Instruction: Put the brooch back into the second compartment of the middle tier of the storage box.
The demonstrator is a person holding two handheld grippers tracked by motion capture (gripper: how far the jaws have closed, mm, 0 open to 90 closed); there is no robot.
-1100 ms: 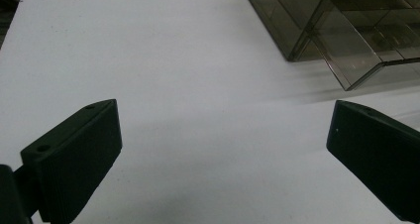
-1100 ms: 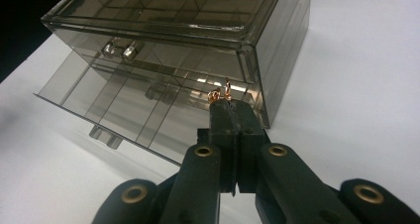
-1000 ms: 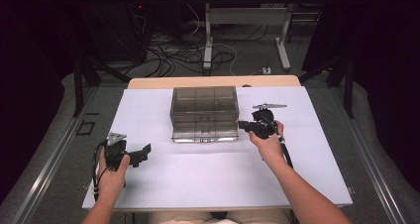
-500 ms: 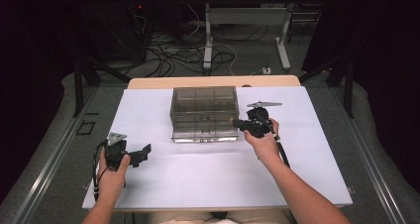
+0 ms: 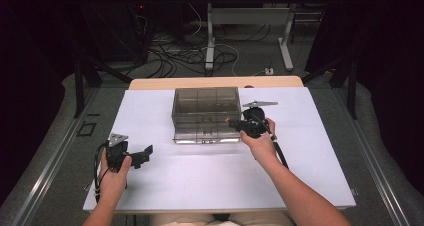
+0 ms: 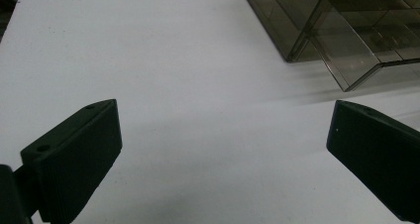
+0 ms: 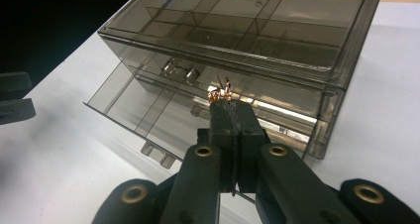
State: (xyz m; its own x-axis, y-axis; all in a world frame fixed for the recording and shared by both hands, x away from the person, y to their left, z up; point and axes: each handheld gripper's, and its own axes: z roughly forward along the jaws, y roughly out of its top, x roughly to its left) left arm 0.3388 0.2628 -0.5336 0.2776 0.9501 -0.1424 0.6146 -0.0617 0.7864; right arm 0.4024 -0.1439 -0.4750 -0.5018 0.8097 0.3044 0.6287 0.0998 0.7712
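Dark room; grey floor (image 5: 60, 151); tangled cables (image 5: 170, 56); second table's legs (image 5: 210, 36) behind.

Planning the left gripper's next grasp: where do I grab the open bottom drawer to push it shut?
Take the drawer by the small handle tabs on its front lip, coming from the person's side, level with the table. It sticks out of the box toward the person, so the lip is free.

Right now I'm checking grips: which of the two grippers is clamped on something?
The right gripper, beside the smoky plastic drawer box: its jaws pinch a small gold trinket. The left gripper stands wide open over bare table.
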